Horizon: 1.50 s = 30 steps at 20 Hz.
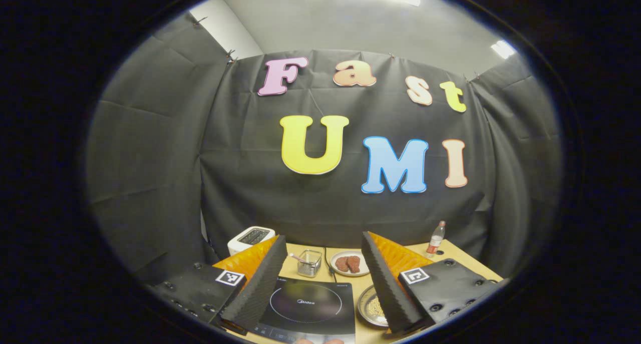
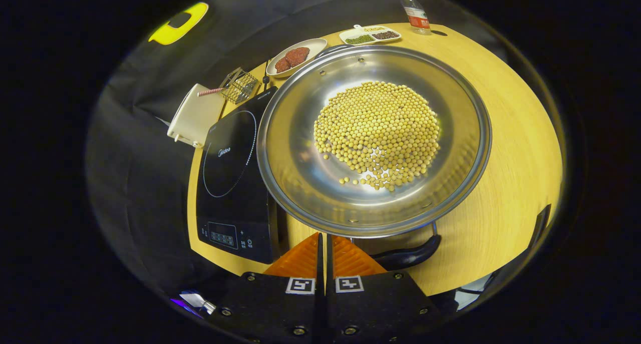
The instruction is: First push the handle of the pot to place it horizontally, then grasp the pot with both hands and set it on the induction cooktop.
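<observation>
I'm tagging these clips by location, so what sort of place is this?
Probably a mock kitchen set up in a booth: an induction cooktop, a pot of beans and a toaster on a wooden table, backed by black cloth.

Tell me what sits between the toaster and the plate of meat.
In the left gripper view, a clear container holding a straw stands between the toaster and the plate of meat.

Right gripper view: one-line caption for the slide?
Right gripper, fingers closed, beside the pot of soybeans, next to the induction cooktop.
</observation>
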Each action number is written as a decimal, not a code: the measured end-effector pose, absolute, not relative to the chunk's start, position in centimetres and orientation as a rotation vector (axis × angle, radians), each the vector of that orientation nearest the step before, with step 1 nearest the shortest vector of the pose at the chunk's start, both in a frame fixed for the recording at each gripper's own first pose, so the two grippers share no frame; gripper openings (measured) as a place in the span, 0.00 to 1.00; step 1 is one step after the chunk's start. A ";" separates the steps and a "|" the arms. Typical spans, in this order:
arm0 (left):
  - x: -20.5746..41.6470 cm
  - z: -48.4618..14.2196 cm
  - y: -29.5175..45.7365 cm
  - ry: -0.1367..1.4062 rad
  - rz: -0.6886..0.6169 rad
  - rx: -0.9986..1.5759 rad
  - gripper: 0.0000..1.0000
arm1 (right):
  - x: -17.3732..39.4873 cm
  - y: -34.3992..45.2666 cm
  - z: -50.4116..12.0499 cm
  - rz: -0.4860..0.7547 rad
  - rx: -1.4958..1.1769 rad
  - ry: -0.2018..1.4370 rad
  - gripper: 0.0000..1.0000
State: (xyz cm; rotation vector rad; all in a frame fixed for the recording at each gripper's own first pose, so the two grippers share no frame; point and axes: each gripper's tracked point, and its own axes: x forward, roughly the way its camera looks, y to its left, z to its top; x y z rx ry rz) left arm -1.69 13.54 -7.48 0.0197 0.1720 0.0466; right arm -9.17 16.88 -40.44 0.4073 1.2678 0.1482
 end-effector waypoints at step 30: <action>0.7 -6.4 2.1 0.143 0.031 0.004 1.00 | -9.4 2.9 -39.5 0.145 0.272 1.258 0.01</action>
